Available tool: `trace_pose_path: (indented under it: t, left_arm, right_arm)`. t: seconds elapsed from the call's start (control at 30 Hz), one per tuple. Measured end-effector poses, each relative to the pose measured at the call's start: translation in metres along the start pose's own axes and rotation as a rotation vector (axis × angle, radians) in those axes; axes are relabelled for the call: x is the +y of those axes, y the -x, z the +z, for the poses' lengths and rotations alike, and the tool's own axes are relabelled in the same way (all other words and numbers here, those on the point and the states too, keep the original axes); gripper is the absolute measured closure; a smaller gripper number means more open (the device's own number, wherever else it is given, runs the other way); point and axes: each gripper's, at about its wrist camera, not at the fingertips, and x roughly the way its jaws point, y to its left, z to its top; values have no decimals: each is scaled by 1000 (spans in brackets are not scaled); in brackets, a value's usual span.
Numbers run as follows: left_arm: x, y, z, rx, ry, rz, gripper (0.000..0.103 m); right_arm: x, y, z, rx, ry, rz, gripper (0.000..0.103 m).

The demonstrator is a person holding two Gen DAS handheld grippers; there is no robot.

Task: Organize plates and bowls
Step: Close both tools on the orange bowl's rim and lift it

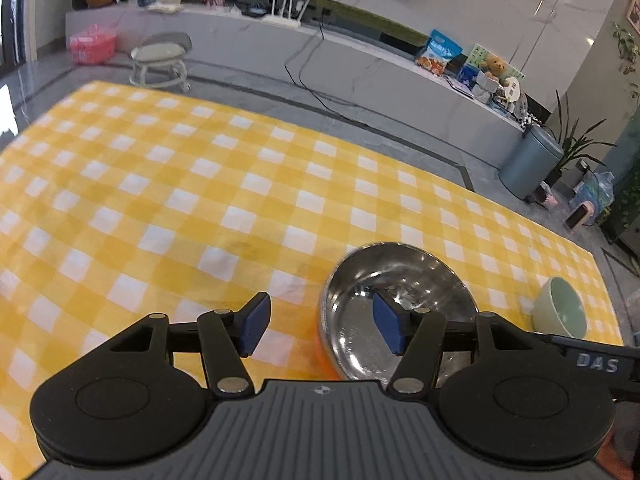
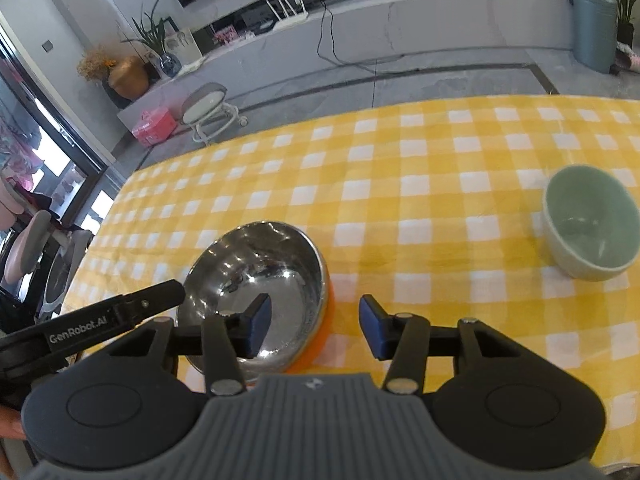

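A shiny steel bowl (image 1: 394, 302) with an orange outside sits on the yellow checked tablecloth (image 1: 200, 200); it also shows in the right wrist view (image 2: 260, 280). A pale green bowl (image 1: 560, 308) stands to its right, also in the right wrist view (image 2: 588, 224). My left gripper (image 1: 318, 326) is open, its right finger over the steel bowl's rim and its left finger outside it. My right gripper (image 2: 314, 330) is open, its left finger over the steel bowl and its right finger over the cloth. Neither holds anything.
The checked cloth (image 2: 420, 168) covers the whole table. Beyond the far edge lie a grey floor, a small wheeled stool (image 1: 160, 60), a pink box (image 1: 93, 44) and a low white cabinet (image 1: 360, 60). A blue-grey bin (image 1: 528, 164) stands at the right.
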Motion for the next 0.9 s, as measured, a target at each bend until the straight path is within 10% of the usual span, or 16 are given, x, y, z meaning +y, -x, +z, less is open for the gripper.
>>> trace_pose_path:
  t: [0.47,0.9]
  left_arm:
    - [-13,-24,-8,55,-32,69,95]
    - [-40,34,-16,19,-45,48,95]
  right_arm:
    - [-6,-21,-5,37,-50,-8,92]
    - [-8,42,-14,-15,-48,15,96]
